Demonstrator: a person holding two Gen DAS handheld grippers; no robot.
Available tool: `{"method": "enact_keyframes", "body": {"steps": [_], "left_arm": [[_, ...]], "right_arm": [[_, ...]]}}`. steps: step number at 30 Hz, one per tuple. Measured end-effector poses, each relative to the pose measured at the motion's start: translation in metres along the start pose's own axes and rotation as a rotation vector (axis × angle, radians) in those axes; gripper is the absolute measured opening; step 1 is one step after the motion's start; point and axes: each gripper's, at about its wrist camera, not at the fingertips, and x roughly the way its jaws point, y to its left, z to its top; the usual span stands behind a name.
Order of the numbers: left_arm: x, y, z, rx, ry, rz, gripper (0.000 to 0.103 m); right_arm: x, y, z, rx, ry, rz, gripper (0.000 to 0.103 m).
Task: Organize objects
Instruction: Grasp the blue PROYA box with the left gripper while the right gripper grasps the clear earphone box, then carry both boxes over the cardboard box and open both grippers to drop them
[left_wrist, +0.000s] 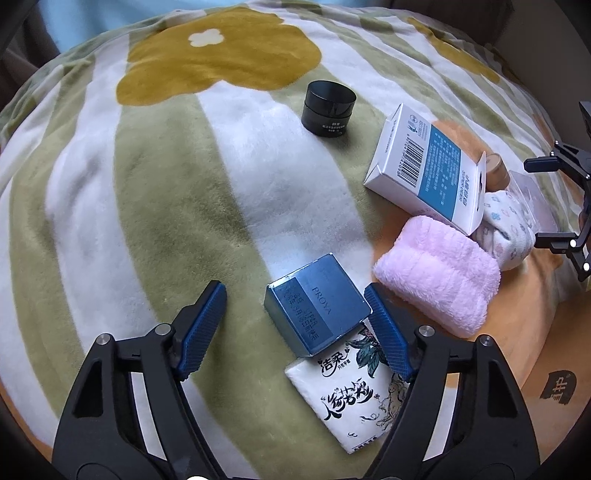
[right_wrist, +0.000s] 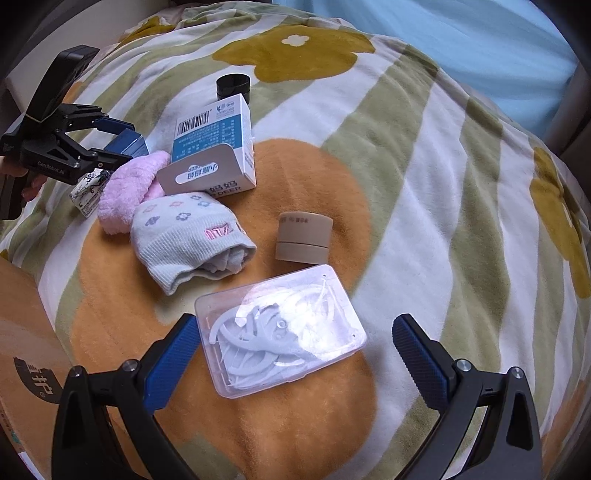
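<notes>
My left gripper is open around a dark blue PROYA box that lies on a white tissue pack; its right pad touches the box. My right gripper is open, its jaws on either side of a clear plastic box of white floss picks. Beyond lie a patterned sock, a pink towel, a white and blue carton, a beige jar and a black jar.
Everything rests on a soft striped blanket with yellow and orange flowers. A cardboard box stands at the left edge of the right wrist view. The left gripper shows in the right wrist view.
</notes>
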Motion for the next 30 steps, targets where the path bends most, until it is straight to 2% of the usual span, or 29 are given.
{"method": "enact_keyframes", "body": {"steps": [5, 7, 11, 21, 30], "left_arm": [[0.003, -0.004, -0.001, 0.037, 0.001, -0.004, 0.061], [0.003, -0.007, -0.001, 0.053, -0.002, -0.01, 0.049], [0.001, -0.012, -0.002, 0.078, -0.005, 0.002, 0.049], [-0.017, -0.013, 0.003, 0.084, -0.047, -0.001, 0.049], [-0.054, -0.017, 0.015, 0.1, -0.114, -0.008, 0.049]], "right_arm": [[0.006, 0.003, 0.001, -0.009, -0.003, 0.011, 0.1], [0.007, 0.003, 0.001, -0.009, -0.003, 0.02, 0.093], [0.007, 0.006, 0.003, -0.011, -0.003, 0.041, 0.078], [-0.002, 0.009, 0.003, 0.003, -0.024, 0.011, 0.077], [-0.029, 0.012, 0.009, 0.037, -0.062, -0.028, 0.077]]}}
